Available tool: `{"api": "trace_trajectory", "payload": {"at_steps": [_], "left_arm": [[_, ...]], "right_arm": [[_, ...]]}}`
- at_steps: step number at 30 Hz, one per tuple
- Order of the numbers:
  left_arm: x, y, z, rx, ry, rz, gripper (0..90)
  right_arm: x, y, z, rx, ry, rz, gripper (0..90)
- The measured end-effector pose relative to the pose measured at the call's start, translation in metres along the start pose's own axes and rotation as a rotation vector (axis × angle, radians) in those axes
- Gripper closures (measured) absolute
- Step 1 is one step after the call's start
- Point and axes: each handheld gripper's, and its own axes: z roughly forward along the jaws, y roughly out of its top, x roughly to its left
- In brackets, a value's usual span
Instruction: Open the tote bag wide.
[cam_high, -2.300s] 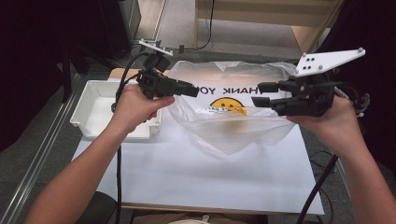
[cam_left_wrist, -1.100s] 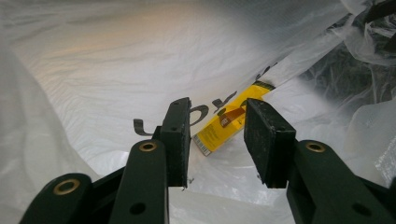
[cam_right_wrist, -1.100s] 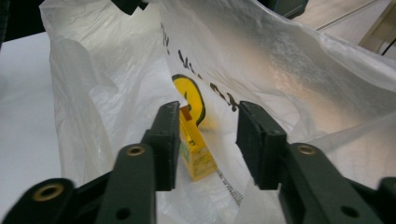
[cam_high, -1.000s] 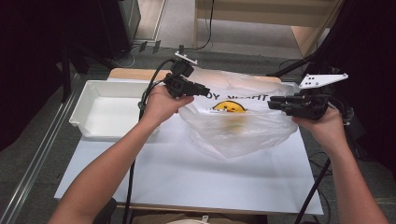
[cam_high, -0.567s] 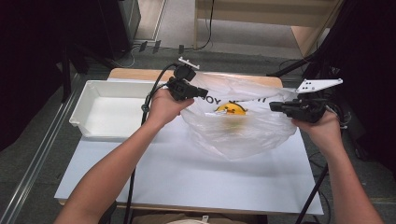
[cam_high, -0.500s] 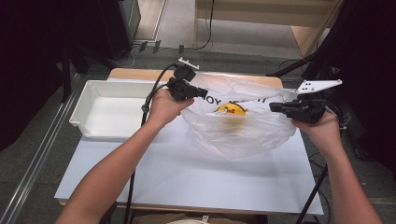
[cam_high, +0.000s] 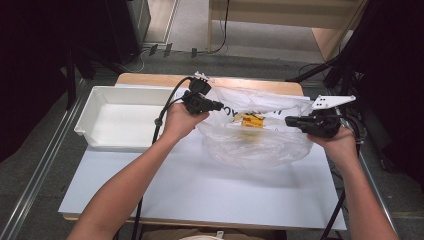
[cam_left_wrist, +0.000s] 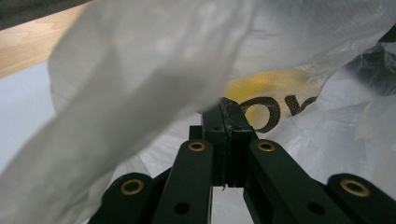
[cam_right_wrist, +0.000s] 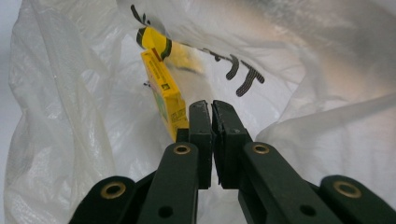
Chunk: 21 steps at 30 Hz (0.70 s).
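Holding one bag (cam_high: 260, 145), two grippers

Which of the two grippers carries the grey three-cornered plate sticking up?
The right gripper, at the plastic bag's right edge; its plate rises pale above the hand. The left gripper has none showing.

The bag (cam_high: 260, 145) I see is thin, translucent plastic film, crinkled and faintly glossy, with black print and a yellow patch. Inside it, the small yellow box (cam_right_wrist: 164, 93) looks like smooth printed card with a slight sheen. My left claw (cam_left_wrist: 227, 116) and right claw (cam_right_wrist: 211, 112) are matt black plastic with a fine layered texture, with brass-coloured rivets at the joints. The tray (cam_high: 95, 112) is smooth white plastic. The worktop (cam_high: 200, 185) has a matt white surface, with pale wood at its far edge.
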Motion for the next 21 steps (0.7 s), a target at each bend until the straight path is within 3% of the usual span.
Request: {"api": "trace_trajectory", "payload": {"at_steps": [12, 17, 21], "left_arm": [[0.002, -0.004, 0.017, -0.011, 0.001, 0.010, 90.0], [0.010, -0.007, 0.029, -0.030, -0.003, -0.027, 90.0], [0.013, -0.008, 0.039, -0.022, -0.006, -0.031, 90.0]], "right_arm": [[-0.005, -0.009, 0.025, 0.020, -0.014, 0.019, 88.6], [-0.012, -0.012, 0.036, 0.011, -0.029, 0.034, 88.5], [-0.018, -0.018, 0.043, 0.009, -0.034, 0.063, 88.3]]}}
